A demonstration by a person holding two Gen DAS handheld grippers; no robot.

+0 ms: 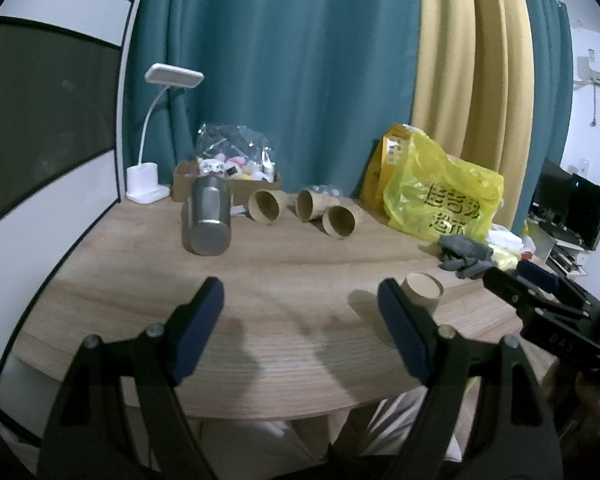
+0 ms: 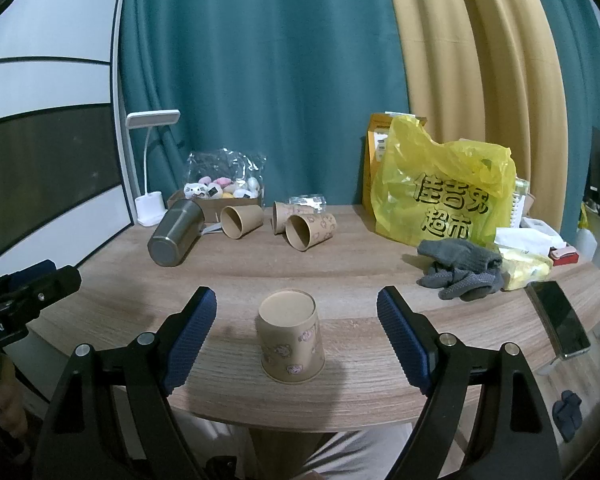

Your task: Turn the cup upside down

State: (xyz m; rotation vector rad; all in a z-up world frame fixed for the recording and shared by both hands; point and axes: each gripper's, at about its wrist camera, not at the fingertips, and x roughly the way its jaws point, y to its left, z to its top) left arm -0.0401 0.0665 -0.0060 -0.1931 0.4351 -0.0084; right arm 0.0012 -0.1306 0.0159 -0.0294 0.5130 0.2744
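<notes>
On the wooden worktop [image 2: 360, 280], taking the upturned paper cup [image 2: 291, 340] as the landmark, the far left holds a white desk lamp [image 2: 150, 204] and, nearer, a steel tumbler [image 2: 176, 236] lying on its side with its base toward the camera. Right of the tumbler and well behind the landmark cup lie three more paper cups on their sides — one [image 2: 241, 221] beside the tumbler, two [image 2: 310, 230] close together. The landmark cup itself stands mouth down near the front edge, its flat bottom up, between the wide-spread fingers of the right tongs [image 2: 296, 336], touching neither pad. The left tongs [image 1: 300, 324] are likewise spread wide and hold nothing — the same cup [image 1: 423, 290] shows just past their right finger. To the cup's right lie grey gloves [image 2: 460, 268], a yellow plastic bag [image 2: 444, 192] behind them, and a dark phone [image 2: 558, 320] at the far right.
</notes>
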